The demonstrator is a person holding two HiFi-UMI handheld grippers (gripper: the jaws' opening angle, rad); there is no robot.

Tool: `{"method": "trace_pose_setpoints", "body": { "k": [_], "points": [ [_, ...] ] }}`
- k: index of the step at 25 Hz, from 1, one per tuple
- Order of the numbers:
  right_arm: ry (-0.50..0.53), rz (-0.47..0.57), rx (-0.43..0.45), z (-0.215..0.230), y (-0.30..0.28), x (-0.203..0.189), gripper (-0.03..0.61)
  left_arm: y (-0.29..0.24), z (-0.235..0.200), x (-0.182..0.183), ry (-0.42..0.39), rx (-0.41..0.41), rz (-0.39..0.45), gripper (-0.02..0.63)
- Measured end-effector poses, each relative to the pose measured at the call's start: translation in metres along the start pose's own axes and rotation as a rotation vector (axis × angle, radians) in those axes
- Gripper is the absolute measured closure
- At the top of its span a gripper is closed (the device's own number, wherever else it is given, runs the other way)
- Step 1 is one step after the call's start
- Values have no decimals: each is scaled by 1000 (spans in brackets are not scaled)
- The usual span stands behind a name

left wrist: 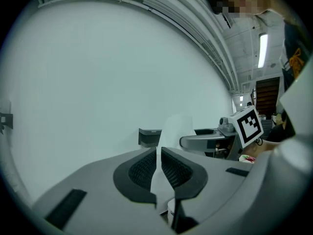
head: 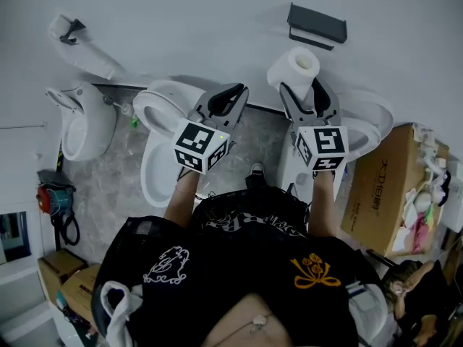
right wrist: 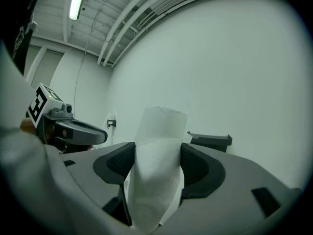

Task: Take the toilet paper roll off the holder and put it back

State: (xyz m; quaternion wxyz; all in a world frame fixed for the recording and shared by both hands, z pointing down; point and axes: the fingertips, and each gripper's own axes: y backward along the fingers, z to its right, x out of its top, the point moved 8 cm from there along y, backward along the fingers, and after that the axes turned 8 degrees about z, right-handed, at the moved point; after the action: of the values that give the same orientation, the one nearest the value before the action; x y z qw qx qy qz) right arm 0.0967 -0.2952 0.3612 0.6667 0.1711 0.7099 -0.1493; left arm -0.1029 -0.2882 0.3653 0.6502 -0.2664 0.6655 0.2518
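Toilet paper roll [head: 296,65] off the holder [head: 317,24], pinched in the right tool [head: 304,92].
Right tool's jaws stand wide with both pads pressed on the roll's sides. The roll is held end-up just below and left of the dark wall-mounted holder, close to it but not touching. In the right gripper view the holder shows just behind the roll's right edge, and a loose outer sheet sags down between the pads. Left tool [head: 233,92], farther left of the holder and well apart from it, has its jaws pressed together with only a thin slit between the pads, over a white toilet [head: 153,132].
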Motion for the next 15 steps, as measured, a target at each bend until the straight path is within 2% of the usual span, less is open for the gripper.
{"method": "trace_pose_setpoints", "body": {
  "k": [8, 15],
  "points": [
    [-65, -94, -13, -24, 28, -53, 276, 10, 6, -8, 10, -22, -23, 569],
    [-98, -151, -11, -41, 42, -82, 276, 17, 10, -9, 2, -42, -33, 569]
  ]
}}
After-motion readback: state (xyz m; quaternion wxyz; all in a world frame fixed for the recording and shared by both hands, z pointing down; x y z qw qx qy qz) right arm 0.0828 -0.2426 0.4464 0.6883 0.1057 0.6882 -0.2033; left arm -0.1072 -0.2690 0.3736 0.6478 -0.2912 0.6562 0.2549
